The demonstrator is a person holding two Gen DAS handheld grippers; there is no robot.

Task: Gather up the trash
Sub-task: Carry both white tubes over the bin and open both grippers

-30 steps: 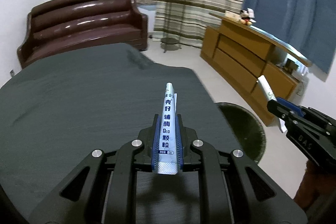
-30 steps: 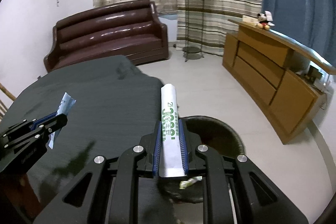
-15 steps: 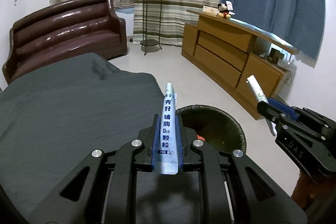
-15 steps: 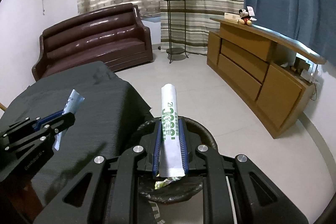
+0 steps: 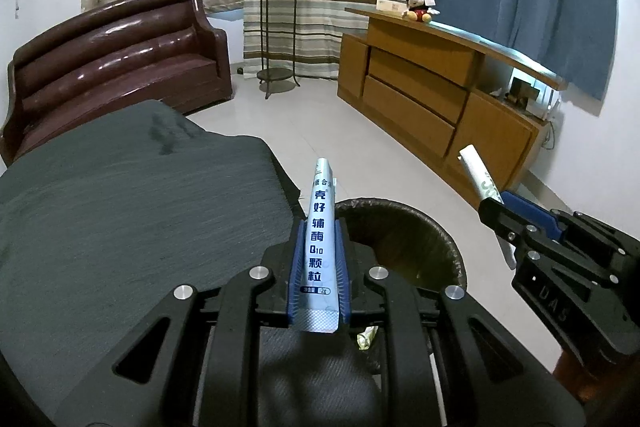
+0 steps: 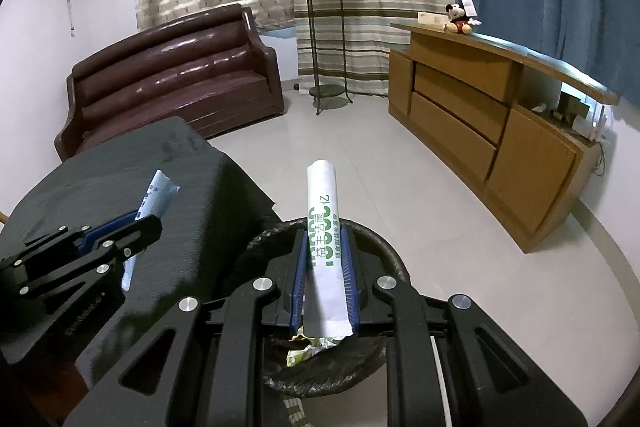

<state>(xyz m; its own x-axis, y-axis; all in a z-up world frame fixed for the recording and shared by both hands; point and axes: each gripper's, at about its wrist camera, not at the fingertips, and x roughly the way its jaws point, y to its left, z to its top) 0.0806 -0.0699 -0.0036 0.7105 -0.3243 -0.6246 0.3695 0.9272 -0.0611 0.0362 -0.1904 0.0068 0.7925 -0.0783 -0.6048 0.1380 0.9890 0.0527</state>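
Since a second ago both grippers have travelled off the dark table toward the trash bin (image 5: 404,239), which then showed only as a sliver at the table's side and now fills the lower middle of both views. The left gripper (image 5: 319,259) sits over the table's corner edge with the bin's near rim just past its fingertips; the right gripper (image 6: 325,259) hangs directly above the bin's mouth, where crumpled yellow-green wrappers (image 6: 308,347) lie inside.

Beyond the bin's far rim the pale tiled floor (image 6: 400,171) lies open as far as the wooden sideboard (image 5: 440,107). The cloth-covered table (image 5: 120,227) ends just left of the bin, its corner touching or nearly touching the rim. Farther off from the bin stand a brown leather sofa (image 5: 116,55), a plant stand (image 5: 278,27) before striped curtains, and a plush toy (image 5: 418,7) on the sideboard.

The left gripper's blue pads are clamped on a blue-printed sachet (image 5: 320,239) standing up between them. The right gripper's pads are pressed on a white sachet with green print (image 6: 324,239), which juts forward over the bin.
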